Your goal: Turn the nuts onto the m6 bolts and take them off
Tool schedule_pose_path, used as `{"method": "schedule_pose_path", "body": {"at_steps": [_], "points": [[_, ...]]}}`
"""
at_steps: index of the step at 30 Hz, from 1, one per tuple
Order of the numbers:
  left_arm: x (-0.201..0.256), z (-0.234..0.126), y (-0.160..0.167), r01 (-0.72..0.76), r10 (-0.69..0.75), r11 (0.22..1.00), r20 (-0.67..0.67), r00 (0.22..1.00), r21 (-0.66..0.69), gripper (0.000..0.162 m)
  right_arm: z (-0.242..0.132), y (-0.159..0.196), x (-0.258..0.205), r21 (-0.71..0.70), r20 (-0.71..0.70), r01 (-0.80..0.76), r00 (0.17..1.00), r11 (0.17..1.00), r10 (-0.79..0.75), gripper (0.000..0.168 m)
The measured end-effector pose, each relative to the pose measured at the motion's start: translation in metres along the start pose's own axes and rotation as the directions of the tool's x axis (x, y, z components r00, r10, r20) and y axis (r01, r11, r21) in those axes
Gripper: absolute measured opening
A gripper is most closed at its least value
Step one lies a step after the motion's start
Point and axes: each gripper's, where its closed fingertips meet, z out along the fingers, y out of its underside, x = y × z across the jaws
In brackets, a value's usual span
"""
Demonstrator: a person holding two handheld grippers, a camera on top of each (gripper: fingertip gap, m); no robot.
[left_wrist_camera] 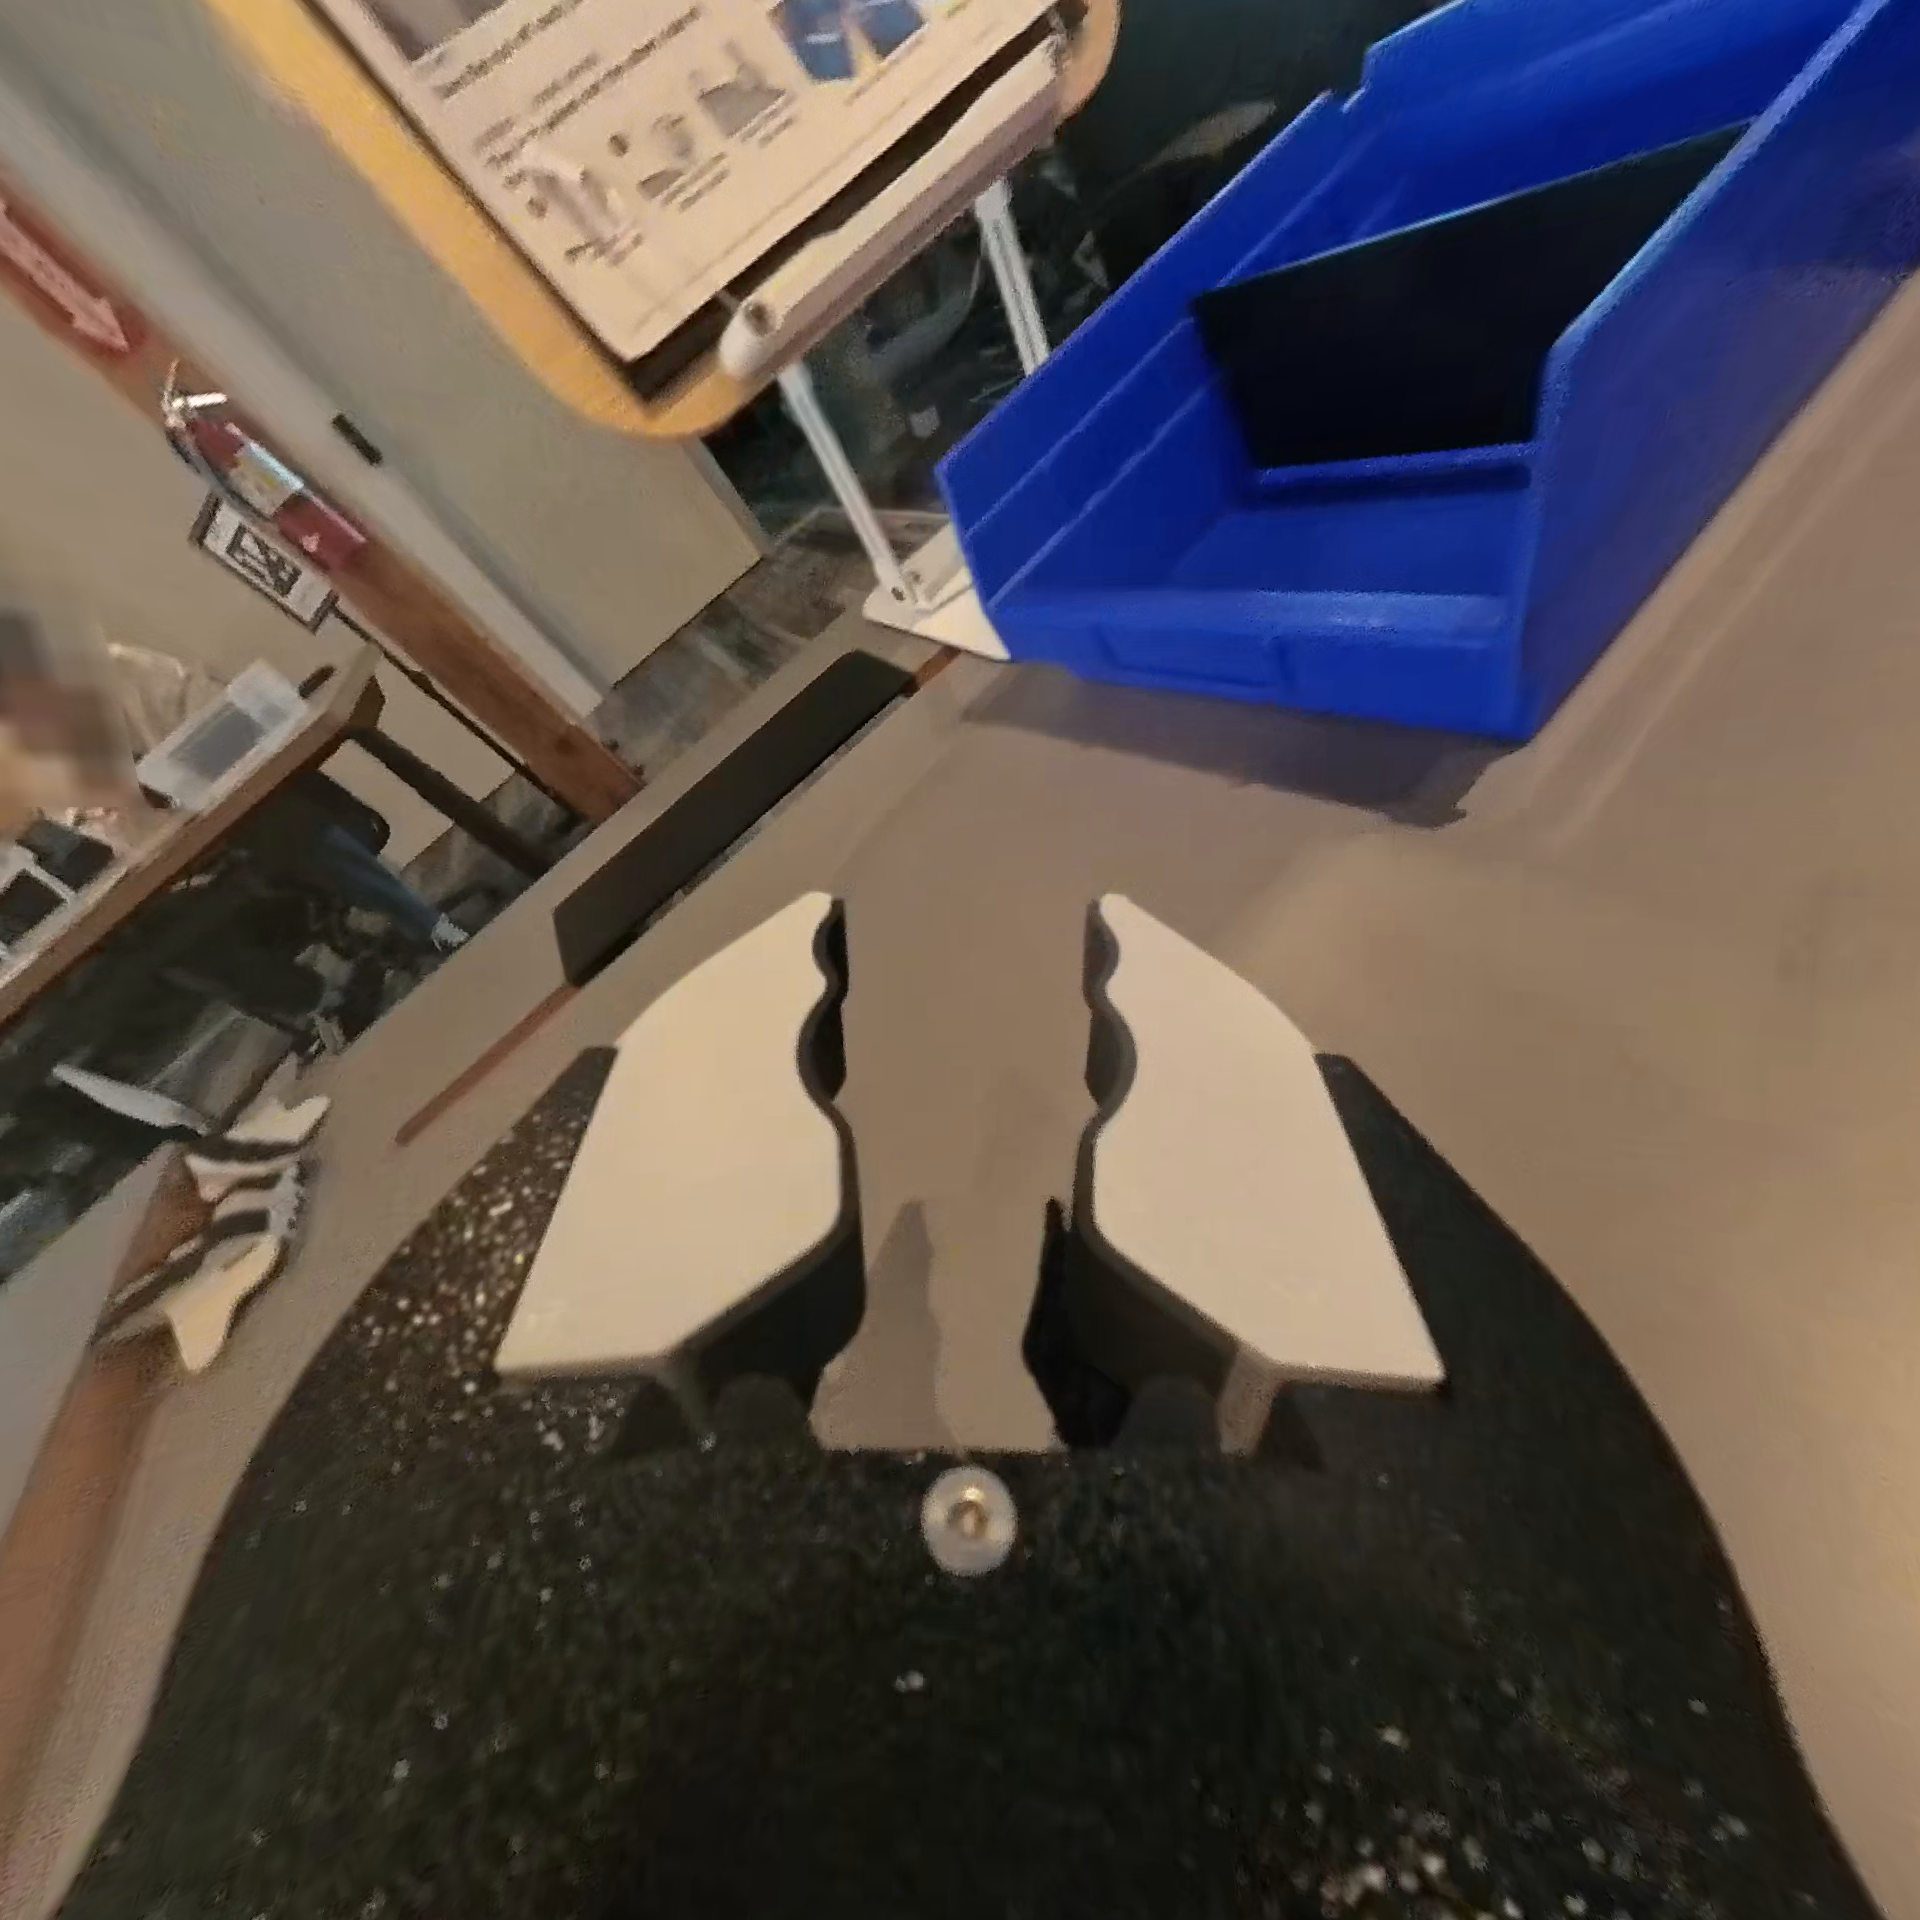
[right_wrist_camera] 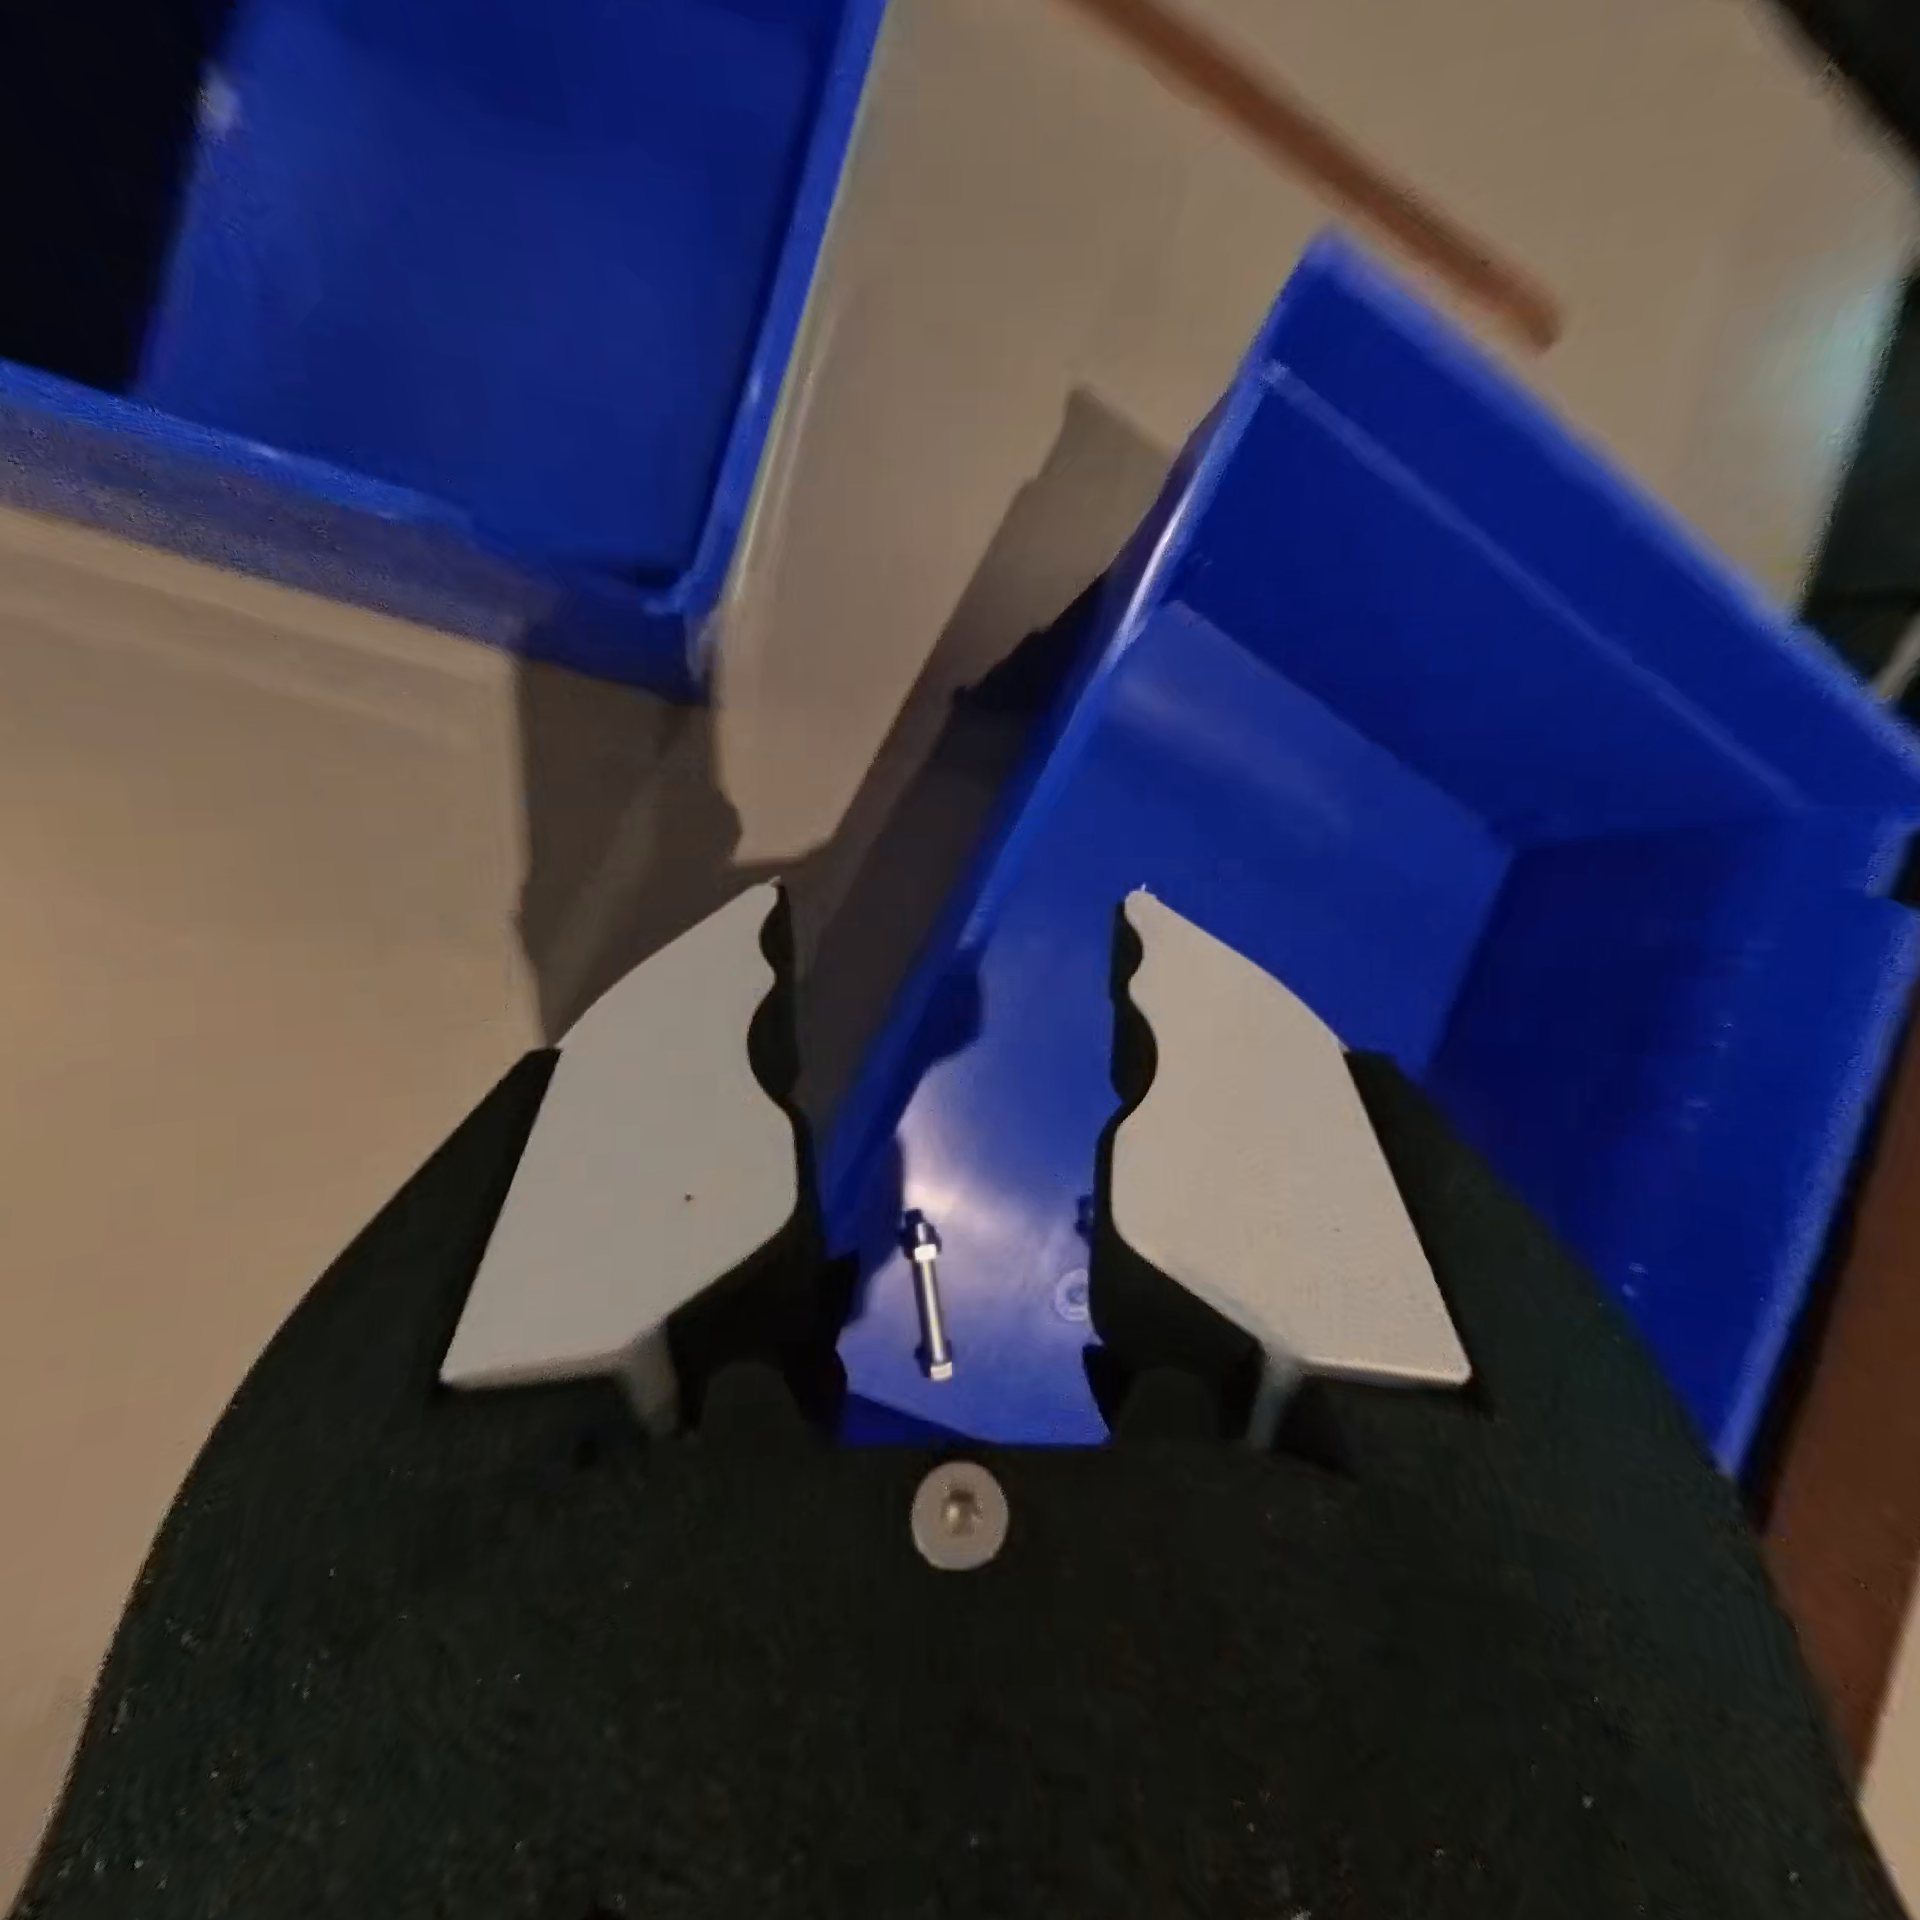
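Item 1, right gripper (right_wrist_camera: 951, 904): jaws standing apart and holding nothing, hovering over a blue bin (right_wrist_camera: 1558, 935) where 1 bolt (right_wrist_camera: 928, 1299) is lying on the floor just below the gap between the jaws, a nut apparently sitting near each end, though too small to confirm. Item 2, left gripper (left_wrist_camera: 964, 914): jaws likewise parted and empty above bare grey table (left_wrist_camera: 1455, 1039), with a second blue bin (left_wrist_camera: 1299, 623) lying ahead and right. Judgement: nothing is being gripped, so any threading or unthreading is waiting on a pickup.
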Motion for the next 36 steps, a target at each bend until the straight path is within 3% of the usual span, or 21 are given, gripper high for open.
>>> {"method": "schedule_pose_path", "body": {"at_steps": [5, 8, 11, 20, 27, 32, 36], "points": [[-0.017, -0.009, 0.021, 0.052, -0.052, 0.999, 0.045, 0.998, -0.009, 0.033, 0.030, 0.018, 0.000, -0.210, 0.019, -0.013, 1.000, 0.978, 0.018, 0.051], [-0.023, -0.009, 0.028, 0.133, -0.133, 0.991, 0.058, 0.989, 0.010, 0.027, 0.035, 0.022, -0.005, -0.286, 0.038, -0.070, 0.996, 0.956, 0.084, 0.027], [-0.035, -0.011, 0.031, 0.215, -0.218, 0.976, 0.095, 0.971, 0.044, 0.023, 0.034, 0.026, 0.004, -0.330, -0.048, -0.091, 0.996, 0.940, 0.080, 0.014], [-0.075, -0.029, 0.030, 0.251, -0.274, 0.960, 0.242, 0.931, 0.121, 0.017, 0.000, 0.035, 0.014, -0.243, -0.072, -0.134, 0.990, 0.961, 0.119, 0.008], [-0.127, -0.049, 0.060, 0.294, -0.327, 0.945, 0.438, 0.837, 0.144, 0.014, -0.087, -0.028, -0.004, -0.080, -0.173, -0.038, 0.985, 0.996, 0.024, 0.008], [-0.149, -0.061, 0.078, 0.322, -0.362, 0.931, 0.528, 0.768, 0.169, 0.015, -0.132, -0.095, -0.092, 0.025, -0.094, 0.228, 0.970, 0.973, -0.225, 0.007], [-0.160, -0.071, 0.086, 0.274, -0.291, 0.954, 0.615, 0.733, 0.124, 0.015, -0.146, -0.149, -0.183, 0.134, -0.010, 0.397, 0.917, 0.908, -0.399, 0.008]]}}
